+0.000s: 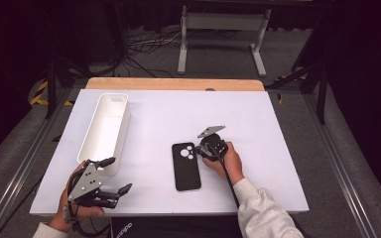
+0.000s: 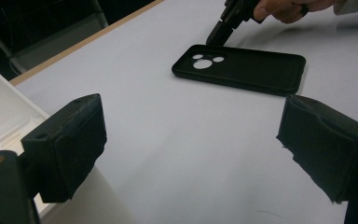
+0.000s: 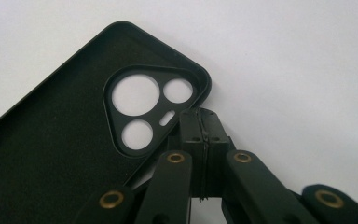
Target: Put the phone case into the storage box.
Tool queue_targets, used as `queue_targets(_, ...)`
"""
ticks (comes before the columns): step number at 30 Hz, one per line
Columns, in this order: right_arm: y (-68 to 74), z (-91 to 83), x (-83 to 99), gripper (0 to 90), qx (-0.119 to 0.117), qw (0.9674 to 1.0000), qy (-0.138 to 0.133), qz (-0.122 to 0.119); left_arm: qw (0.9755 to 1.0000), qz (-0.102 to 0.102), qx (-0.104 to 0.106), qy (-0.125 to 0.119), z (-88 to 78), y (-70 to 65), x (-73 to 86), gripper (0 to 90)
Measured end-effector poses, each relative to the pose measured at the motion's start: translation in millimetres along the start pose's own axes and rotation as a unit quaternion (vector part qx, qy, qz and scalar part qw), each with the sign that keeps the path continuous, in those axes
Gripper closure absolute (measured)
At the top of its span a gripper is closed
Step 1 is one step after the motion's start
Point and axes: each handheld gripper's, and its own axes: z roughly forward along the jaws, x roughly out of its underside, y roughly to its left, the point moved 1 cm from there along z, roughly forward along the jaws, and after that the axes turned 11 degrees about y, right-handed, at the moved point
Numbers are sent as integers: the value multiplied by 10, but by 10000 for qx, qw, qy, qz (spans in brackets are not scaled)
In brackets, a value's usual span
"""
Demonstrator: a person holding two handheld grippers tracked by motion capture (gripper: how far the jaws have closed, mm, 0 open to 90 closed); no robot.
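A black phone case (image 1: 186, 168) lies flat on the white table (image 1: 258, 124), inner side up, with its camera cutouts (image 3: 142, 109) at the far end. My right gripper (image 1: 202, 150) is shut, its jaws pressed together, and its tips (image 3: 200, 115) rest against the case's (image 3: 51, 158) rim beside the cutouts. I cannot tell whether the rim is pinched. My left gripper (image 1: 120, 174) hovers open at the table's near left corner with nothing between its pads (image 2: 74, 140). It faces the case (image 2: 247, 70) and the right gripper (image 2: 216, 35) beyond it.
A long white tray (image 1: 121, 134) stands on the left of the table, its near end just beside my left gripper; its wall (image 2: 0, 112) shows at the left. A wooden edge (image 1: 173, 83) borders the table's far side.
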Motion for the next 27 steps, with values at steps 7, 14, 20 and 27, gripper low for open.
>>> queue_targets(7, -14, -49, -45, 896, -54, 10000, -4, -13, 10000, 4, -3, -20, -14, 5, 2, 83)
queue_targets(14, -11, -118, -158, 770, -78, 9999, -65, -10, 10000, -1, -8, -38, -26, 5, 5, 82)
queue_targets(20, -38, -96, -269, 616, -193, 9996, 205, 36, 10000, 30, 34, -14, -21, -1, 6, 80)
queue_targets(27, -97, -11, -401, 439, -51, 9976, 667, 172, 9999, 101, 42, -22, -27, -2, 3, 76)
